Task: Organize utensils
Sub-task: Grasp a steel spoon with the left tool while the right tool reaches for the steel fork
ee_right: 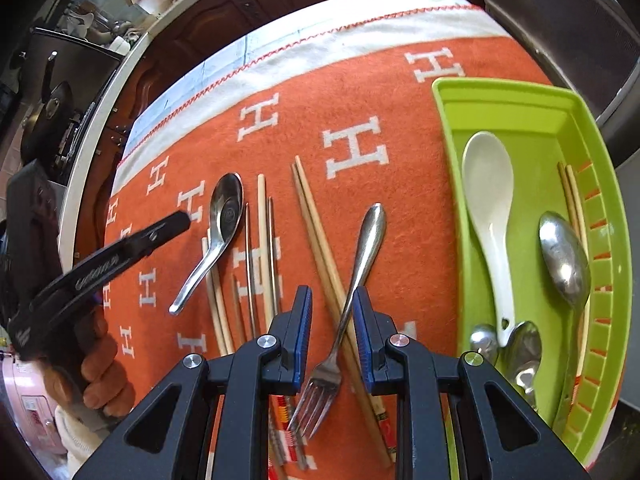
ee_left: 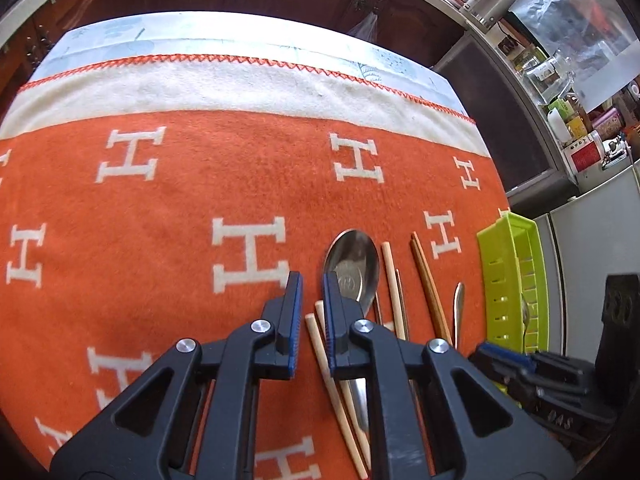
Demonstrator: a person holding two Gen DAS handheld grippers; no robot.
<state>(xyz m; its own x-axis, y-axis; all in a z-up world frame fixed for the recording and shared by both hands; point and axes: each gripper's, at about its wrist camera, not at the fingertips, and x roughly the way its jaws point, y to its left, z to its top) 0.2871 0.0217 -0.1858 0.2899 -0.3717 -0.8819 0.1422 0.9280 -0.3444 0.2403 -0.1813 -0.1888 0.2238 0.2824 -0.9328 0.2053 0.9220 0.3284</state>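
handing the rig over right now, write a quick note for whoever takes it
Left gripper: open, empty, low over the orange blanket beside the steel soup spoon.
Right gripper: open, empty, jaws either side of the steel fork, not closed on it.
Done: in the lime green plastic tray lie a white ceramic spoon, a steel tablespoon, a chopstick pair and small steel spoons.
Left on the blanket: the fork, lying across brown wooden chopsticks, the soup spoon, pale bamboo chopsticks and thin metal chopsticks.

Left wrist: low, close over the table (ee_left: 160,200), facing its far edge.
Right wrist: alike, further right.
Shared: metal spoon (ee_left: 352,268) (ee_right: 226,208), green tray (ee_left: 512,280) (ee_right: 532,112).
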